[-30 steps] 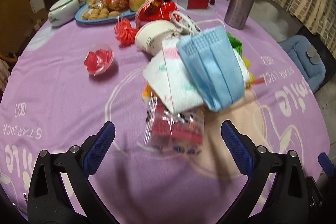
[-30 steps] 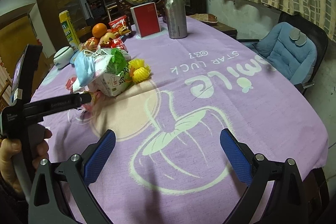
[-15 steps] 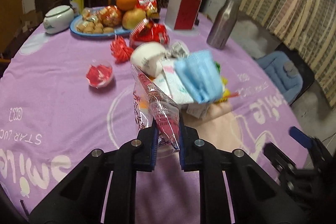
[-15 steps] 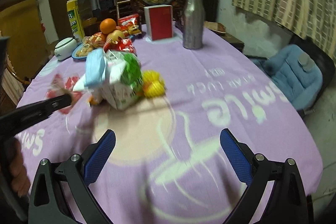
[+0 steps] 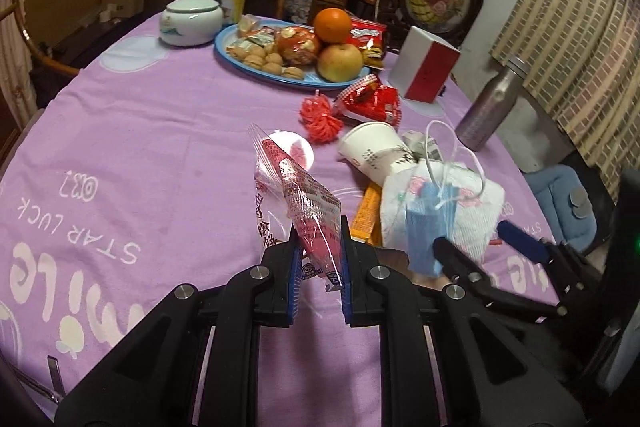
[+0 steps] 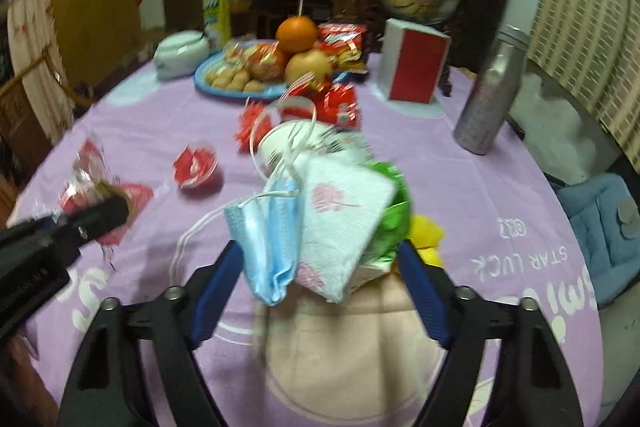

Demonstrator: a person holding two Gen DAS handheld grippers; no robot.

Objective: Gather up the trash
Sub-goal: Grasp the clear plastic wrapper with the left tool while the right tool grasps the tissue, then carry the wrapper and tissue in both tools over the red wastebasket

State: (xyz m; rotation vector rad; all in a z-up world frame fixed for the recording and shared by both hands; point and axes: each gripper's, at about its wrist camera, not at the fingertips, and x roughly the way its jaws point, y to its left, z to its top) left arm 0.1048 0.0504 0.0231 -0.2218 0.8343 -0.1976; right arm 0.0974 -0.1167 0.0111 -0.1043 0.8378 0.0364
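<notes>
My left gripper is shut on a clear plastic wrapper with red print, held up off the purple tablecloth. In the right wrist view the left gripper and the wrapper show blurred at the left. My right gripper is closing, its jaws on either side of a trash pile: a blue face mask, a white printed napkin and a green wrapper. The pads do not visibly press on the pile. In the left wrist view the right gripper straddles the mask.
Behind the pile lie a tipped paper cup, a red mesh ball, red snack wrappers and a small clear cup. Further back stand a blue fruit plate, a red box, a metal bottle and a white jar.
My left gripper shut on the clear wrapper and lifted it off the cloth. My right gripper swung left to the trash pile and its jaws have narrowed around it.
</notes>
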